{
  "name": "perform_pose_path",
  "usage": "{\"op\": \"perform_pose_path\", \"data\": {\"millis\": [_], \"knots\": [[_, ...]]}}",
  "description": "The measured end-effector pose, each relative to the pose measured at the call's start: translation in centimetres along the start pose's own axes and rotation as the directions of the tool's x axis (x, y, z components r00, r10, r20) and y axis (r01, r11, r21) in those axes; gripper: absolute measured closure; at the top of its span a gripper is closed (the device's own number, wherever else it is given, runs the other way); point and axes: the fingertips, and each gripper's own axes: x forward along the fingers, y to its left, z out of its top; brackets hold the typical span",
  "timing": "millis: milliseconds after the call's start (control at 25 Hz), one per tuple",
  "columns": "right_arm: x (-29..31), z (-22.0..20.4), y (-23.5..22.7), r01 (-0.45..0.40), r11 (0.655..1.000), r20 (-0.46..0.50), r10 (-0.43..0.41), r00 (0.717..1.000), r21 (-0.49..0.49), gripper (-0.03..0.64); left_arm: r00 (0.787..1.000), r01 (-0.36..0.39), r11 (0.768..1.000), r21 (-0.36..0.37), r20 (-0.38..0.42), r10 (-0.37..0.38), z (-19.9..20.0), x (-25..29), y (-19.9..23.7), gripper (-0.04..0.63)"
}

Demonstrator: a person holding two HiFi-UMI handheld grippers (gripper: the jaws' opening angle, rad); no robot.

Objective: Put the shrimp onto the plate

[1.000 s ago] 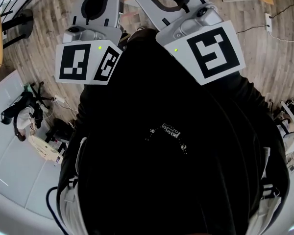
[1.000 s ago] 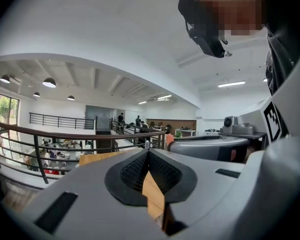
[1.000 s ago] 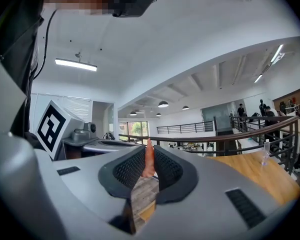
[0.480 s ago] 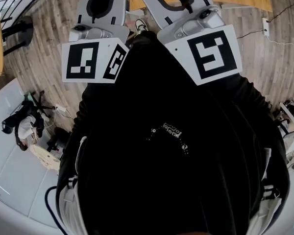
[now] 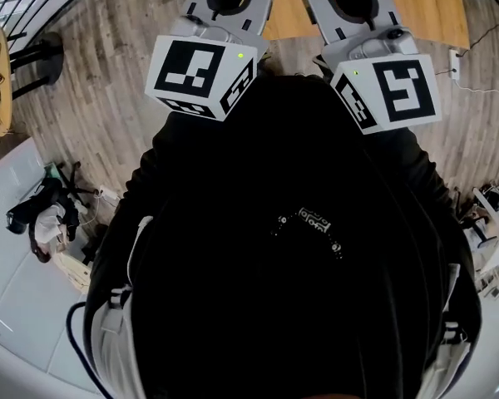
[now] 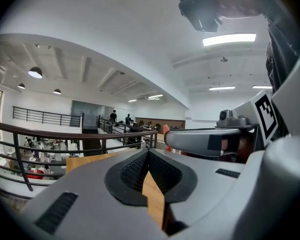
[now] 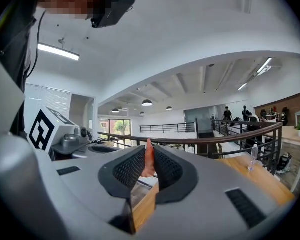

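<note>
Pinched the pink shrimp (image 7: 147, 162) in the jaws of the right gripper (image 7: 149, 146), held up off the wooden table (image 5: 424, 2), with the left gripper (image 6: 147, 152) alongside, jaws pressed together on nothing.

Holding both tools up in front of the chest (image 5: 299, 223), close side by side, noses leaning in toward each other at the far end. Got the left tool (image 6: 148, 156) squeezed fully shut, pads (image 6: 132, 171) pressed flat together, nothing caught in there. Got the right tool (image 7: 149, 159) clamped on a shrimp (image 7: 149, 165), pinched upright with its tip poking just past the pads. Can't see the hands themselves.
</note>
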Motion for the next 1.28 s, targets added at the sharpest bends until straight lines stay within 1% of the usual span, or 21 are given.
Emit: {"op": "perform_pose_path", "data": {"millis": [160,360,480,920,1080,1280], "knots": [[2.4,0.4,-0.7,0.025,1.000,-0.005,-0.025,1.000,0.002,0.551,1.000,0.016,1.000,-0.010,0.010,-0.016,0.9,1.1,3.3,0.589],[5.1,0.7,-0.9,0.033,0.999,-0.011,-0.033,0.999,0.002,0.552,0.999,0.048,0.999,-0.011,0.016,-0.047,1.0,2.2,5.4,0.590],[7.0,0.7,-0.4,0.030,1.000,-0.015,-0.030,0.999,-0.003,0.552,0.998,0.067,0.998,-0.013,0.018,-0.067,1.0,2.3,6.9,0.589],[11.9,1.4,2.9,0.031,0.999,-0.015,-0.031,0.999,-0.023,0.552,0.995,0.088,0.996,-0.013,0.042,-0.087,1.1,0.1,11.9,0.589],[13.4,0.6,3.2,0.027,0.999,-0.049,-0.028,0.998,-0.023,0.551,0.994,0.102,0.994,-0.044,0.038,-0.101,0.2,0.0,13.2,0.591],[14.2,-0.1,3.3,-0.009,0.999,-0.095,0.006,0.995,-0.031,0.551,0.995,0.095,0.991,-0.090,0.020,-0.093,-0.7,0.6,14.0,0.589]]}}
